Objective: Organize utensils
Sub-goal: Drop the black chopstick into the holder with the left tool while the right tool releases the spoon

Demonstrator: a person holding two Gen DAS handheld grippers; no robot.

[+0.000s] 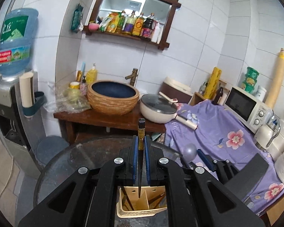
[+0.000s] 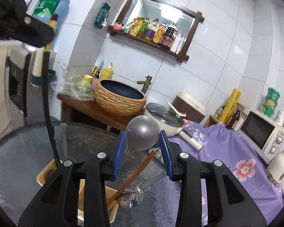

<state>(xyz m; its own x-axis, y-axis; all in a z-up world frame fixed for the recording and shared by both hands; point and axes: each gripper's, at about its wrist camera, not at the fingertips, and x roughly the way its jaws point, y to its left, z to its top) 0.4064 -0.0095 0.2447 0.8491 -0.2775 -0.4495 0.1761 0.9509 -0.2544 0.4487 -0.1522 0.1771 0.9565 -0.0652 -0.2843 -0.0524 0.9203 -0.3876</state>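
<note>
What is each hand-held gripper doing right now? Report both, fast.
Left hand-held gripper: closed on a dark chopstick, tip down over the utensil holder.
Right hand-held gripper: holding a metal spoon by its bowl.

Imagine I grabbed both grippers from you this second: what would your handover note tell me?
Left gripper: shut on a dark chopstick, held upright, tip just over the beige utensil holder on the glass table.
Right gripper: jaws apart around the silver spoon; whether the pads truly grip it is unclear.
Done: several chopsticks already stand in the holder.
Left: lower the chopstick in, then store the spoon. A brown chopstick leans out of the holder; a second spoon is near it.
</note>
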